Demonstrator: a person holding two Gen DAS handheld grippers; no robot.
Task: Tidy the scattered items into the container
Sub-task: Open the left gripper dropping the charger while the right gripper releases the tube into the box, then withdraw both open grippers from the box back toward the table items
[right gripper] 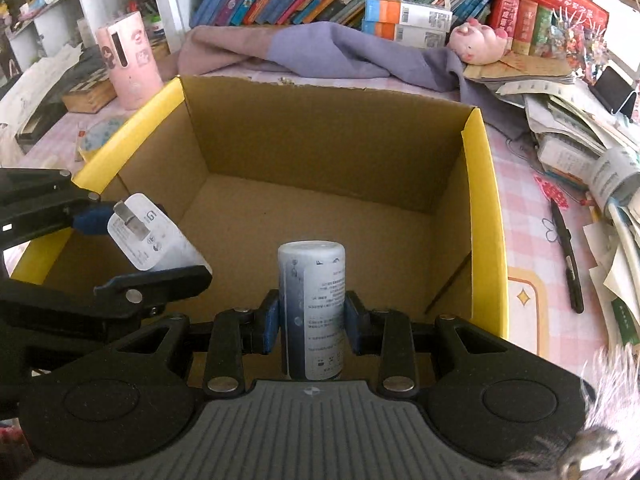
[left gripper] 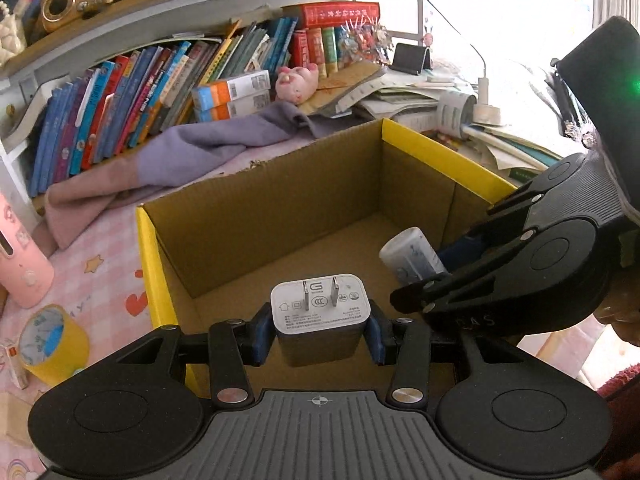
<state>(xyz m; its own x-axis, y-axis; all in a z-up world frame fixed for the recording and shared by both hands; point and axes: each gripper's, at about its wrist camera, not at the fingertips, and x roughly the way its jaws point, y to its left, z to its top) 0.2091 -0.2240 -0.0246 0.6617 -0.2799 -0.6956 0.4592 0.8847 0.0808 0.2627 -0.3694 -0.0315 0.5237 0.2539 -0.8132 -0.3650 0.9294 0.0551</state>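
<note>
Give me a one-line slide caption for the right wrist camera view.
Right gripper holds a white bottle over the open cardboard box, left gripper alongside with a charger plug.

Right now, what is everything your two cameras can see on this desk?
Cardboard box: one, brown with yellow flaps, centre, nothing lying inside.
Charger plug: one, white, held over the box.
Small bottle: one, white and blue, held over the box.
Tape roll: one, yellow, left of the box.
Pink tube: one, upright, far left.
Cloth: one, purple and mauve, behind the box.
Plush pig: one, pink, on papers.
Black pen: one, right of the box.
Books: many, mixed colours, shelved behind.
Left gripper: black, clamping the plug.
Right gripper: black, clamping the bottle.
</note>
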